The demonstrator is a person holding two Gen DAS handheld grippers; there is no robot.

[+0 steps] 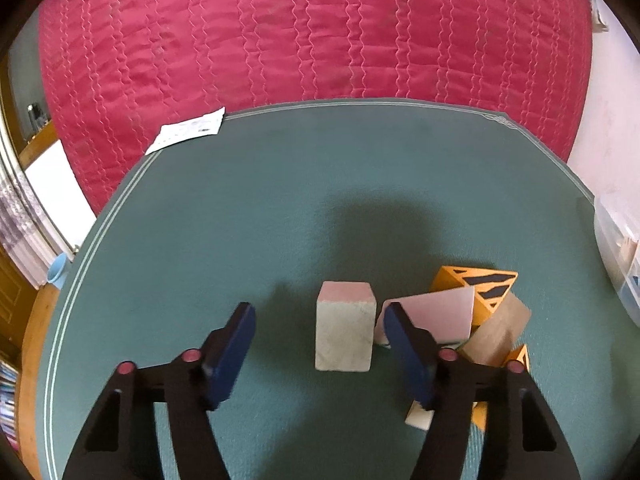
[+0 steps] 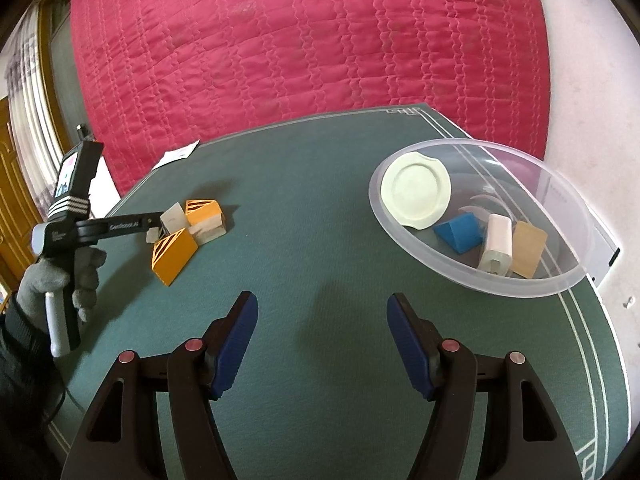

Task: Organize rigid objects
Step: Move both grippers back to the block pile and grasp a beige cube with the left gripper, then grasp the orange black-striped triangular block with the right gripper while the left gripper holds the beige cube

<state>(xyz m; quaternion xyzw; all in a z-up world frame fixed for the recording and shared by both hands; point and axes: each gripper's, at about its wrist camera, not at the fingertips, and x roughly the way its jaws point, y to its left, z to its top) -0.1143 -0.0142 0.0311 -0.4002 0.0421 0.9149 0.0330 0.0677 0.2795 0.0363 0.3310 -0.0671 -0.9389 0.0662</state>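
Note:
My left gripper (image 1: 320,316) is open just above the green mat, with a pale green block with a pink top (image 1: 345,328) upright between its fingers and untouched. Right of it lies a pile: a pink-faced tile (image 1: 436,314), an orange striped wedge (image 1: 482,286) and a tan block (image 1: 498,334). In the right wrist view the same pile (image 2: 188,232) sits at the left, with the left gripper (image 2: 158,226) reaching into it. My right gripper (image 2: 322,320) is open and empty over bare mat. A clear plastic bowl (image 2: 568,280) at right holds a pale green plate (image 2: 416,196), a blue wedge (image 2: 458,234), a pink-topped cylinder block (image 2: 498,248) and a tan block (image 2: 528,250).
The green mat (image 1: 240,220) covers a round wooden table against a red quilted bed (image 1: 300,32). A white paper slip (image 1: 188,130) lies at the mat's far left edge. A clear storage box (image 1: 620,248) stands at the right. A gloved hand (image 2: 60,280) holds the left gripper.

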